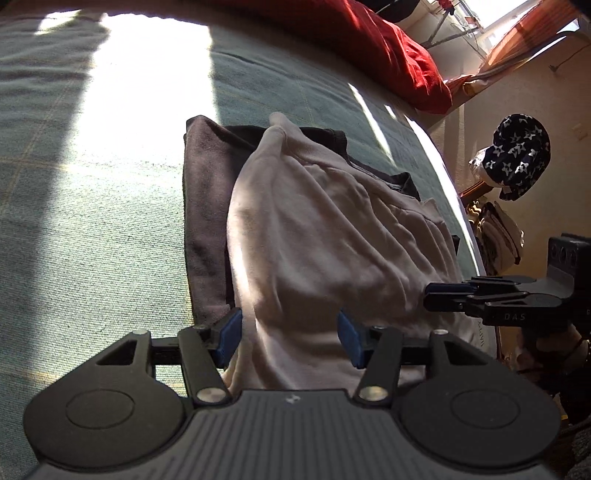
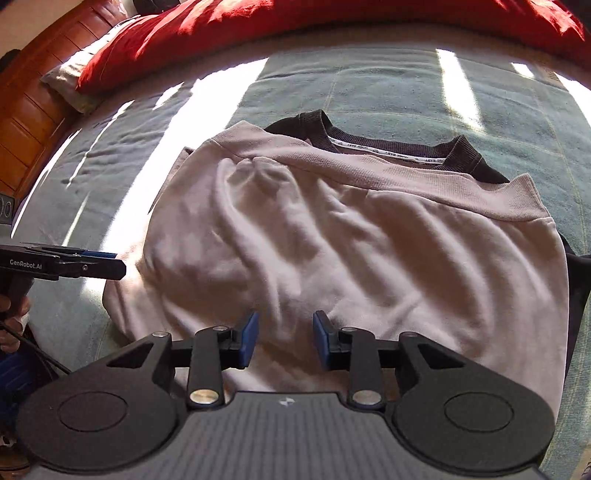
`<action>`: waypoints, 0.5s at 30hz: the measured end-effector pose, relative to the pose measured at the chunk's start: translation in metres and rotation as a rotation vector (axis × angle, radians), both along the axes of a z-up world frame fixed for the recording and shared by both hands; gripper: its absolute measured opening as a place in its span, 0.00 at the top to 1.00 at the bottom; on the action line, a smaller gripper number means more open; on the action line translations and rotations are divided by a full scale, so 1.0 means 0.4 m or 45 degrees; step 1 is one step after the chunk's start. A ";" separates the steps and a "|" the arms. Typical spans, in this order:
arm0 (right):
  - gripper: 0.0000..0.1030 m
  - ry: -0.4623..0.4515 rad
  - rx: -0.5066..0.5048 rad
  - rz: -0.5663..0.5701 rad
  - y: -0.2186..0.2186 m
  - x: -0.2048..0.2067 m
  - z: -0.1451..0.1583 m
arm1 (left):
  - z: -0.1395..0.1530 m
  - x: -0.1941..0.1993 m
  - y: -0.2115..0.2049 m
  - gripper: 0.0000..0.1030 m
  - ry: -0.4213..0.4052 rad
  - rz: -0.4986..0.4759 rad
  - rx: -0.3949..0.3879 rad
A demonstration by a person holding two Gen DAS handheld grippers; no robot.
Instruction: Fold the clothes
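On the bed [image 2: 369,85], a pink top [image 2: 332,240] lies folded over, hem near collar, rumpled; both tongs [image 1: 290,338] [image 2: 284,341] stand apart, empty. Smoothing and further folds likely remain.

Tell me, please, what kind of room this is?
Most likely a bedroom. The sweatshirt lies on a bed with a green cover, a red quilt is bunched along its far side, and a wooden headboard stands at one end.
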State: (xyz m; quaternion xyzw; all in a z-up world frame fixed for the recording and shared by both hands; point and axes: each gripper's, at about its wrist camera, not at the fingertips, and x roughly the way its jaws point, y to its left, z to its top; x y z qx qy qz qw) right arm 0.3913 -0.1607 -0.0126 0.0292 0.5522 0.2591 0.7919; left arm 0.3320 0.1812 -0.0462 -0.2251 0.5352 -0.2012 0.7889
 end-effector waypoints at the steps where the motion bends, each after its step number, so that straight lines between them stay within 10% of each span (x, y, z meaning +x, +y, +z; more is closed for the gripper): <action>1: 0.64 0.002 0.002 0.002 0.004 -0.001 -0.002 | -0.013 0.002 0.001 0.47 0.029 -0.011 -0.027; 15: 0.56 0.036 -0.025 0.053 0.036 -0.019 -0.017 | -0.099 0.080 0.036 0.36 0.200 -0.274 -0.425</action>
